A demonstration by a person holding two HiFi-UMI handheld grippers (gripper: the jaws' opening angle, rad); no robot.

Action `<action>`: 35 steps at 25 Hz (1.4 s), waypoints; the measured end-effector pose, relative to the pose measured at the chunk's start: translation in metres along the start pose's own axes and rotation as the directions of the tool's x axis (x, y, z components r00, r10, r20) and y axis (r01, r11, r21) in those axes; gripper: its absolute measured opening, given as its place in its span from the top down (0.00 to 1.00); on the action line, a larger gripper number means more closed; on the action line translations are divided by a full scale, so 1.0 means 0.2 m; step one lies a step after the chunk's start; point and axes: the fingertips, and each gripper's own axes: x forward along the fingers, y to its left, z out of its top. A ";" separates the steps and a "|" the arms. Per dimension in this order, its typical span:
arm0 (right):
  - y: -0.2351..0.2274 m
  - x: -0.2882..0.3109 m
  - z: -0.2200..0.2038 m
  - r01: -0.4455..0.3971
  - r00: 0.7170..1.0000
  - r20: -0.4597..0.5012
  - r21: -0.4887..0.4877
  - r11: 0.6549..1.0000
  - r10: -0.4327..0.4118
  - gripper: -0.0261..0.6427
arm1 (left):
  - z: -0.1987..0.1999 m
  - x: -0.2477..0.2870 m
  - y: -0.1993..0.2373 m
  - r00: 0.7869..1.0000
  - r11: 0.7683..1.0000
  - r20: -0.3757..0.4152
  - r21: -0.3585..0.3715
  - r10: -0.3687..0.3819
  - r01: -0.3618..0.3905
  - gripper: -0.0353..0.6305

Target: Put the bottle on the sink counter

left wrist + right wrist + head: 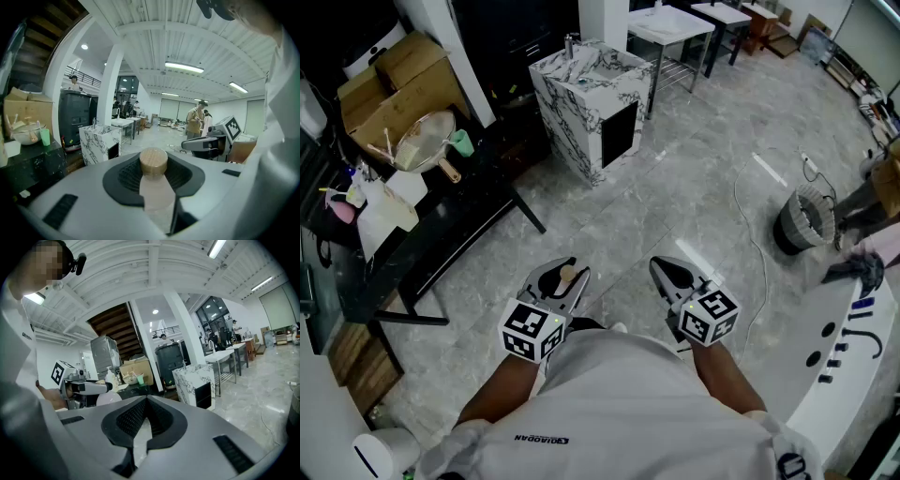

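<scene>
The bottle (153, 161) is clamped just under its cap in the left hand-held gripper (562, 272), well short of the sink table (581, 112), with the right hand-held gripper (668, 270) closed on nothing, so it could get twisted loose and dropped if swung about.

The grey floor (694, 187) bears a marbled sink counter (567, 131) and a black table (459, 216) (cluttered with boxes (394, 89)).
</scene>
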 end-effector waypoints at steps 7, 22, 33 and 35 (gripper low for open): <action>-0.02 -0.01 -0.01 -0.001 1.000 -0.007 -0.010 1.000 0.001 0.90 | 0.03 0.03 -0.03 1.000 1.000 0.013 0.005 -0.015 0.015 0.75; -0.08 -0.01 0.04 0.018 0.999 0.038 -0.010 1.000 -0.017 0.90 | 0.03 0.10 0.02 1.000 0.996 -0.003 -0.087 0.008 -0.008 0.75; -0.15 0.00 0.07 0.004 0.999 0.037 0.020 1.000 -0.005 0.90 | 0.08 0.16 0.01 1.000 0.998 -0.008 -0.057 0.008 -0.008 0.75; -0.17 0.00 0.07 0.008 0.999 0.041 0.021 1.000 -0.009 0.90 | 0.09 0.17 0.02 1.000 0.998 -0.009 -0.057 0.010 -0.011 0.75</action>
